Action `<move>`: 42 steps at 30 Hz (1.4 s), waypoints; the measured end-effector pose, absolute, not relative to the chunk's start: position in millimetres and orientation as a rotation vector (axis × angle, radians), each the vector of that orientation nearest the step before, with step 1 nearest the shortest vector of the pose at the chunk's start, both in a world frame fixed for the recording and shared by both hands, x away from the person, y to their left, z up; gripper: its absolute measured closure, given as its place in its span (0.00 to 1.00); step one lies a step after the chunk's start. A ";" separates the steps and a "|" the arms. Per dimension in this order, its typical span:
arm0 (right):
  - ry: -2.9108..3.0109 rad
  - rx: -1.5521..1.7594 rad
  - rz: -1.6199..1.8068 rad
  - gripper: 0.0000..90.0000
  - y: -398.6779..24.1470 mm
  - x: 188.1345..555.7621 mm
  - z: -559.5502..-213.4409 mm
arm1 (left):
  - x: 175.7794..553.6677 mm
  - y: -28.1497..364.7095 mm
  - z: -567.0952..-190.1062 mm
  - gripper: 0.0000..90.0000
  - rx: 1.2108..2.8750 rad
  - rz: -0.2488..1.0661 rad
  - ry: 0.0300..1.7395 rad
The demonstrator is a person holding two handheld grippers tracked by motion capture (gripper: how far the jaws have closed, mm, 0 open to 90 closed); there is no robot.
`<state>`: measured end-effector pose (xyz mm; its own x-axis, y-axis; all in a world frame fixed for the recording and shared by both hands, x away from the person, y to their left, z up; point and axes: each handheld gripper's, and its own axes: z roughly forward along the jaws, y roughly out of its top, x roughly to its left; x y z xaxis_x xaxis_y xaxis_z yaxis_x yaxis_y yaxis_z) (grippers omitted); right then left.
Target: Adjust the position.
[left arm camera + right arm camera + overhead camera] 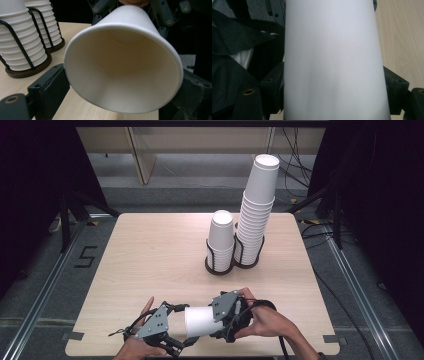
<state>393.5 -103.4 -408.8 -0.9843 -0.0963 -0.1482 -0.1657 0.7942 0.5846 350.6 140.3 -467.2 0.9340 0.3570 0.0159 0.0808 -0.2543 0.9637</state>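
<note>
A white paper cup [200, 320] lies on its side just above the table's front edge, held between both grippers. Its open mouth [122, 62] faces my left gripper [185, 325], whose two black jaws press on either side of the rim. My right gripper [216, 320] is shut on the cup's narrower base end, and the cup wall [332, 50] runs up between its jaws. A hand holds each gripper.
On the wooden table [150, 260], right of the middle, a black wire holder [220, 265] carries a short stack of cups [221, 237] and a tall stack [256, 210]. Both stacks [20, 45] stand off to the left in the left gripper view. Dark stands flank the table.
</note>
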 end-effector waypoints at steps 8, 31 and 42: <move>2.855 -0.190 1.157 0.27 -114.1 403.1 -409.8 | 352.5 143.3 -466.2 0.09 1.772 0.225 0.364; 2.889 -0.173 1.257 0.27 -104.4 399.1 -416.9 | 347.9 141.5 -459.5 0.15 1.691 0.224 0.319; 2.840 -0.095 0.952 0.18 -101.5 390.6 -413.9 | 349.7 140.7 -458.0 0.15 1.777 0.261 0.374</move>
